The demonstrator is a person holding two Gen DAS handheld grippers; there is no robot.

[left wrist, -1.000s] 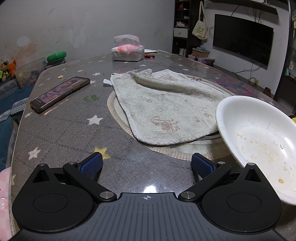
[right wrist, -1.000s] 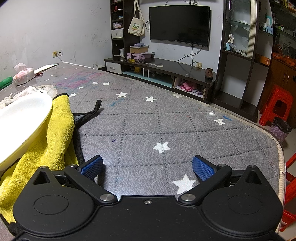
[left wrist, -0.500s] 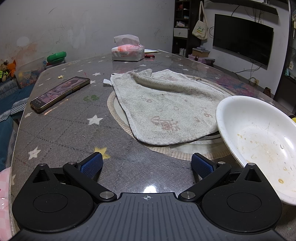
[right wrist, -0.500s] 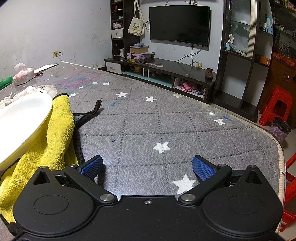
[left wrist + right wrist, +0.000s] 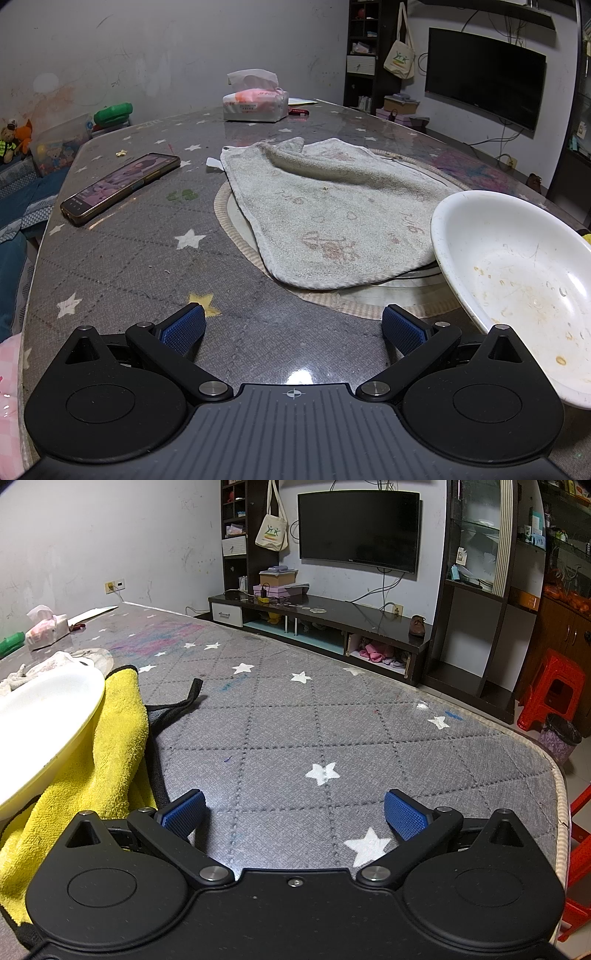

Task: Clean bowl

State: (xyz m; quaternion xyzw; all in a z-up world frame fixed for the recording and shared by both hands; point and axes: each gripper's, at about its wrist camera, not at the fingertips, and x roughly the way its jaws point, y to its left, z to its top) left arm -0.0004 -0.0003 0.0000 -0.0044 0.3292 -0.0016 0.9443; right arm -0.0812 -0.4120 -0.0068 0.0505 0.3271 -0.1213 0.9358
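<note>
The tabletop (image 5: 122,258) is a grey quilted surface printed with white stars, under a glossy cover. A wall-mounted television (image 5: 358,530) hangs beyond its far edge; the small mark on its lower bezel is too small to read. A beige towel (image 5: 325,206) lies spread over a round insert at the tabletop centre; its faded stitched motifs are not legible.

The white bowl (image 5: 517,273) sits at the right of the left wrist view, tilted, its near rim just beside the right finger of the left hand-held gripper (image 5: 293,326). Orange-brown food residue speckles its inner wall. In the right wrist view the bowl (image 5: 44,716) rests on a yellow cloth (image 5: 107,760) with a black border.

The left hand-held gripper has its jaws spread wide and grips nothing. The right hand-held gripper (image 5: 295,810) is likewise spread wide and empty, over bare tabletop, with the yellow cloth just beside its left finger.

A tissue pack (image 5: 255,101) stands at the far end; its printing is unreadable. A smartphone (image 5: 122,186) lies face up left of the towel, screen lit.
</note>
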